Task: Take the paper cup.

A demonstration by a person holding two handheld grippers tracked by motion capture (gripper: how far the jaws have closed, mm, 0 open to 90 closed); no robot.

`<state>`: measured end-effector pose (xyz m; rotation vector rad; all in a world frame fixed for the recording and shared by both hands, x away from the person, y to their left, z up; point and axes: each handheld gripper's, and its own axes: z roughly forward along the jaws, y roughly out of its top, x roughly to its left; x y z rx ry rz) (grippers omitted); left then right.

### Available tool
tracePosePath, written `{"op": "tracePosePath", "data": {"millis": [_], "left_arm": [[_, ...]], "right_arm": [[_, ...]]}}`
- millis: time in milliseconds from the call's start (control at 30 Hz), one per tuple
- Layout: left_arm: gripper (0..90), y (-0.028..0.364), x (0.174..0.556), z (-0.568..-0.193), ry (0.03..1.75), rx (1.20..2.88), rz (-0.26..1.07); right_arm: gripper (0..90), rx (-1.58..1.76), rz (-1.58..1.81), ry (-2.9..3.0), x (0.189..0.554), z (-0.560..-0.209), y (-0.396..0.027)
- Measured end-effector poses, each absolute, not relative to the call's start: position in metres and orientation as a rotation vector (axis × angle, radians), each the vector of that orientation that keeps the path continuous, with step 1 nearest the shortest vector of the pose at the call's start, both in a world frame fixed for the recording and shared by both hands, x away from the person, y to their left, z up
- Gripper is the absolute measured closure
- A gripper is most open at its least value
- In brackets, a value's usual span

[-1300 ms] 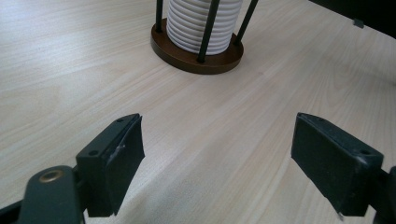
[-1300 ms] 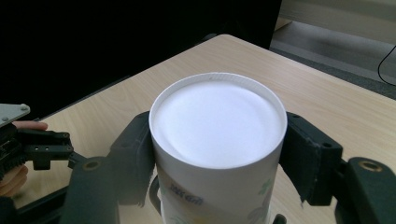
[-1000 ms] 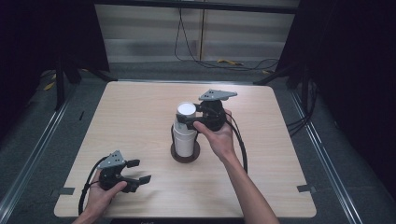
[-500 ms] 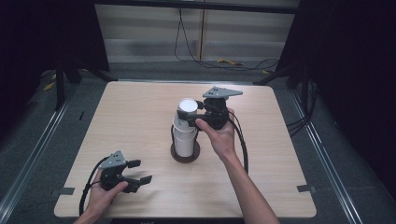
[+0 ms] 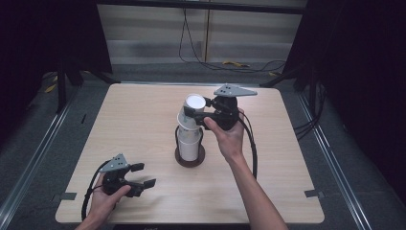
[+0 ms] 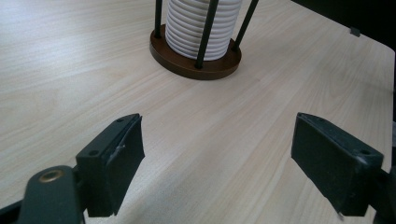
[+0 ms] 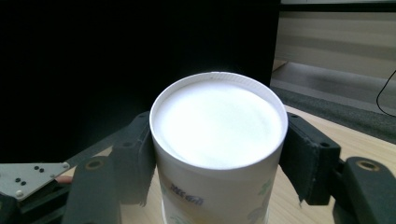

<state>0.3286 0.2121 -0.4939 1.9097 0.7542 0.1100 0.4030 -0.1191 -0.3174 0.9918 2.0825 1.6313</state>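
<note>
We see the right tongs (image 5: 194, 112) clamped on the topmost paper cup (image 5: 193, 109), one black jaw on each side of its wall just below the closed white bottom. This cup is upside down: its flat bottom faces up, its mouth faces down, and its long axis runs nearly upright with a slight lean. It sits partly raised at the top of a stack of white cups (image 5: 190, 141), its lower part still over the cup beneath. In the right gripper view the cup (image 7: 218, 154) shows a faint printed pattern on its side, and both pads press its wall.

The stack stands inside a cup holder (image 5: 190, 160), a round dark wooden base with thin black upright rods around the cups. In the left gripper view we see the ribbed rims of the nested cups (image 6: 201, 28) between those rods. The holder stands near the middle of the surface (image 5: 297, 158), a little toward its near edge.

Our left tongs (image 5: 143, 175) rest near the near left corner of the surface, held in the left hand (image 5: 109, 199), their jaws wide apart with bare wood between them, pointing toward the holder.
</note>
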Motion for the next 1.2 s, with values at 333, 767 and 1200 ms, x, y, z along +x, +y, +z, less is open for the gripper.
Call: {"op": "tracePosePath", "data": {"millis": [333,767,1200], "left_arm": [[17.0,0.206,0.332,-0.494,0.754,1.913,0.165],[17.0,0.199,0.341,-0.481,0.751,1.872,0.168],[21.1,0.183,0.348,-0.47,0.666,1.888,0.11]], "right_arm": [[34.3,0.999,1.701,2.047,0.393,-0.307,-0.141],[34.3,1.041,1.688,2.041,0.37,-0.31,-0.169],[34.4,1.092,1.656,2.105,0.352,-0.341,-0.18]]}}
